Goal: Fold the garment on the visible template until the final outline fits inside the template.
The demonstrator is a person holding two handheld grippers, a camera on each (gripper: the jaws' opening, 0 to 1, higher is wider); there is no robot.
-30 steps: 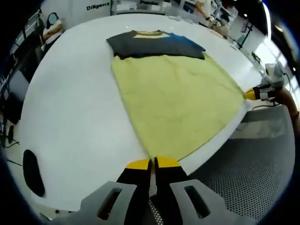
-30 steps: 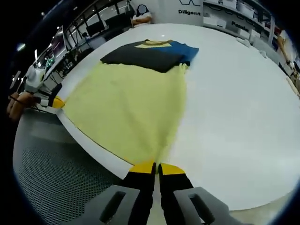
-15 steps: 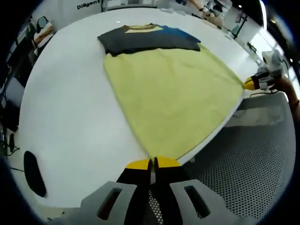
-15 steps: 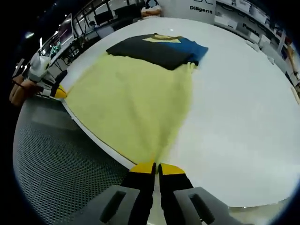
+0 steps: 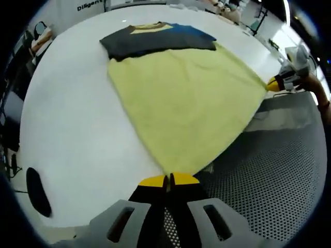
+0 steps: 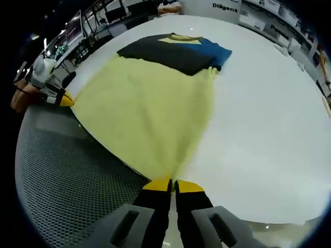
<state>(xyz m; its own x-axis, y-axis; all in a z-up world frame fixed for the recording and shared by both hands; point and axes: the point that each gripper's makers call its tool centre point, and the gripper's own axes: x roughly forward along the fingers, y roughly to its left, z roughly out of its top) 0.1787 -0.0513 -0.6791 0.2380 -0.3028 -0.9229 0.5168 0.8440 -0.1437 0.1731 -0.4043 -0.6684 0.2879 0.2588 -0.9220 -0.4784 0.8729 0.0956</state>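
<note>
Both grippers, left (image 5: 169, 179) and right (image 6: 172, 184), are clamped on the hem corners of the shirt (image 5: 181, 98), stretched over the surface (image 5: 67, 129) edge. Lift evenly, keeping the hem taut, then fold toward the collar.

A white worktop (image 5: 72, 134) carries a garment (image 5: 181, 98), yellow below its dark top, whose hem reaches past the worktop's near edge.

Both grippers (image 6: 171, 182) pinch the garment's (image 6: 150, 108) hem corners.
</note>
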